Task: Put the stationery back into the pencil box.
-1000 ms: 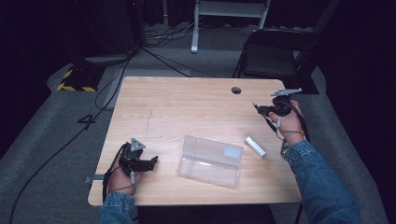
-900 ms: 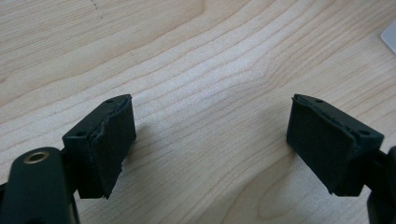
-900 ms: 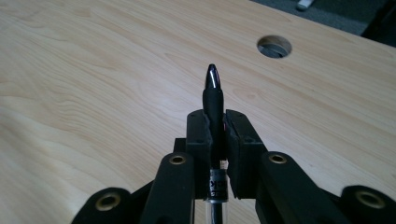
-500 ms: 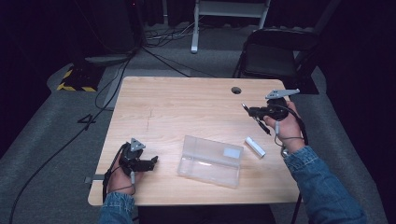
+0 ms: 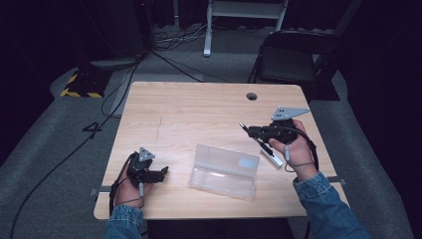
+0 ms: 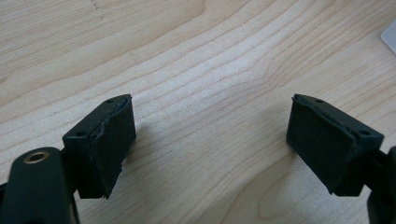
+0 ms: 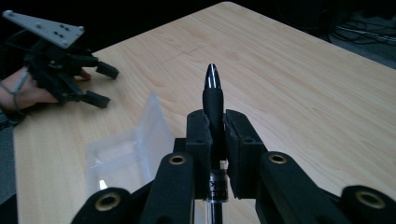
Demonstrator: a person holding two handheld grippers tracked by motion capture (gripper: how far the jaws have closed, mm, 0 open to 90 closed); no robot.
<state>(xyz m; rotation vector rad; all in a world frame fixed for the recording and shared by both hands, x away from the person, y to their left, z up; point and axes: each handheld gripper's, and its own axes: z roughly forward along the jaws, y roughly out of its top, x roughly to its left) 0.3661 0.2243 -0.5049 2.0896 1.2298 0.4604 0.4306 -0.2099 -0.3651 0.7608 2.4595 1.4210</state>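
Observation:
My right gripper (image 5: 255,132) hovers over the right half of the wooden table (image 5: 199,109), shut on a black pen (image 5: 245,128). In the right gripper view the pen (image 7: 213,93) stands between the pads with its tip pointing past my right gripper (image 7: 215,135). An open clear plastic case (image 5: 224,172) lies near the front middle, to the left of that hand. My left gripper (image 5: 164,172) rests at the front left, open, pointing at the case. In the left gripper view my left gripper (image 6: 210,144) has only bare wood between its pads (image 6: 109,144).
A small white stick-shaped object (image 5: 272,156) lies on the table under the right hand. The table has a cable hole (image 5: 252,96) near its far edge. A dark folding chair (image 5: 293,59) stands behind the table's far right corner. Cables run across the floor (image 5: 74,144).
The right hand has carried the pen leftward and a little nearer, toward the clear case. The left hand has stayed where it was.

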